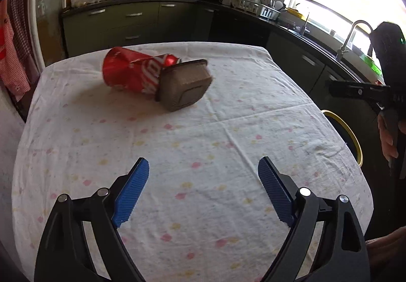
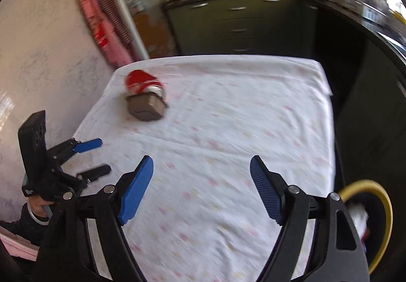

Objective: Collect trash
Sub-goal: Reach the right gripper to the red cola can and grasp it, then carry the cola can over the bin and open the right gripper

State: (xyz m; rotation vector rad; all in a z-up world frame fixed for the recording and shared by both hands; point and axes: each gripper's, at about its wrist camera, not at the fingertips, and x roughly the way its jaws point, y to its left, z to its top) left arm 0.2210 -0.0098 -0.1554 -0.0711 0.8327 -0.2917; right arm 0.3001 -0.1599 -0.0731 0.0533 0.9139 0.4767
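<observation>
The counter (image 1: 228, 129), draped in a white cloth dotted with pink and yellow, fills the space ahead of both grippers. To the right of the right gripper (image 2: 201, 189), below the counter's edge, stands a dark bin with a yellow rim (image 2: 380, 195); something white and crumpled (image 2: 357, 216) lies inside it, though what it is cannot be told.

Well ahead of the left gripper (image 1: 203, 192), slightly to its left, a crushed red can (image 1: 129, 72) lies on its side on the cloth. White lettering runs across it, but the part showing is too distorted to read as a brand. Touching the can on its near right side is a small brown plastic tub (image 1: 184, 85), tipped over so its base faces the gripper; whether anything is in it cannot be seen.

The left gripper hangs above the near part of the counter with its blue pads (image 1: 132, 193) spread wide and nothing between them. The right gripper is likewise wide apart and empty, its blue pads (image 2: 137, 190) over bare cloth.
</observation>
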